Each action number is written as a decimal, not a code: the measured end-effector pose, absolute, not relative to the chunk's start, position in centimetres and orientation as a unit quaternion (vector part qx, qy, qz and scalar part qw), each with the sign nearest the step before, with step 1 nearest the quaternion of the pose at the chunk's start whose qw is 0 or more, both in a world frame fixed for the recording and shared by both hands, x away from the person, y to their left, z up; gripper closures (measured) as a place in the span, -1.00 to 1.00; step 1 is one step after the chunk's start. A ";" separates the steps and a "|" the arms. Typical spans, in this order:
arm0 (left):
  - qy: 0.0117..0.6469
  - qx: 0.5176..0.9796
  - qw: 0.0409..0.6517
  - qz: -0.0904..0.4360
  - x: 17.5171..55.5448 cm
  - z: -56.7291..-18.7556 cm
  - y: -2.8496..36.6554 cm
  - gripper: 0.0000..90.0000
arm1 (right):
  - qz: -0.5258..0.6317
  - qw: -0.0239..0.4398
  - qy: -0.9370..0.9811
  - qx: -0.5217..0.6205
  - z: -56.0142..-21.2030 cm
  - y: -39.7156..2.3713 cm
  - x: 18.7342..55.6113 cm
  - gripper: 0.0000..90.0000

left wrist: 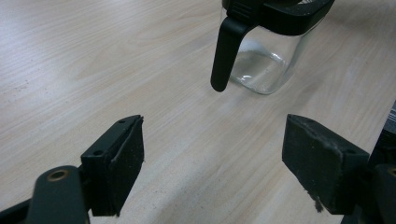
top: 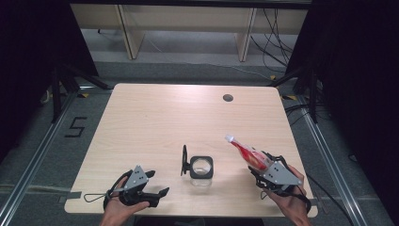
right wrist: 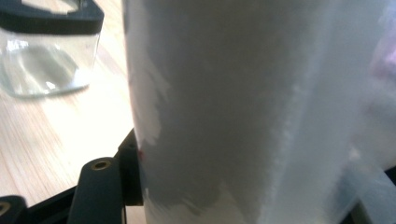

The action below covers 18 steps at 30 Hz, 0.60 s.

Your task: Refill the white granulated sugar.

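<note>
The light wooden rectangular table (top: 155, 122) takes up the middle of the high view, with a small dark round hole (top: 228, 98) near its upper right edge. At the lower right of that view my right gripper (top: 261, 165) is clenched on a clear plastic pouch with red contents (top: 247, 153), which slants up and to the left, its white tip uppermost. In the right gripper view the pouch (right wrist: 243, 112) is a pale blur close to the camera. At the lower left, my left gripper (top: 157, 183) rests by the near edge with its jaws spread and nothing between them. Between the two grippers, low in the centre, stands a small square clear glass jar with a black rim (top: 201, 168); its black lid (top: 184, 161) hangs open at its left side. In the left gripper view the jar (left wrist: 264, 60) sits at the upper right, beyond my parted jaws.
</note>
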<state>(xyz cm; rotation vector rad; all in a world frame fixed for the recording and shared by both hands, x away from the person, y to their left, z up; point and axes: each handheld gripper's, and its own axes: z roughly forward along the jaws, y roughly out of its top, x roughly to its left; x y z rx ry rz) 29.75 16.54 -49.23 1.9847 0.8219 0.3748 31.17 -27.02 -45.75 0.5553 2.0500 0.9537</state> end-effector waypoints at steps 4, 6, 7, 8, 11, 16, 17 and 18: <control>0.349 0.800 0.464 0.148 29.7 -49.3 16.5 -0.55 | 0.340 0.421 0.820 0.187 -45.6 -26.5 30.6 -0.16; 0.336 0.807 0.461 0.153 29.8 -49.2 16.7 -0.55 | 0.327 0.430 0.822 0.179 -45.6 -26.2 30.4 -0.16; 0.336 0.807 0.460 0.153 29.9 -49.2 16.7 -0.55 | 0.314 0.437 0.826 0.166 -45.6 -26.1 30.3 -0.16; 0.337 0.807 0.460 0.153 29.8 -49.3 16.6 -0.55 | 0.297 0.447 0.829 0.156 -45.7 -25.8 30.2 -0.16; 0.337 0.806 0.461 0.154 29.9 -49.3 16.7 -0.55 | 0.261 0.469 0.834 0.126 -46.0 -25.2 29.9 -0.16; 0.339 0.801 0.469 0.153 29.9 -49.4 16.6 -0.55 | 0.216 0.485 0.843 0.089 -46.3 -24.2 29.6 -0.16; 0.337 0.803 0.467 0.153 29.9 -49.3 16.7 -0.55 | 0.215 0.485 0.843 0.093 -46.4 -24.1 29.4 -0.16; 0.339 0.803 0.466 0.154 29.9 -49.3 16.7 -0.55 | 0.211 0.485 0.844 0.089 -46.4 -23.9 29.4 -0.16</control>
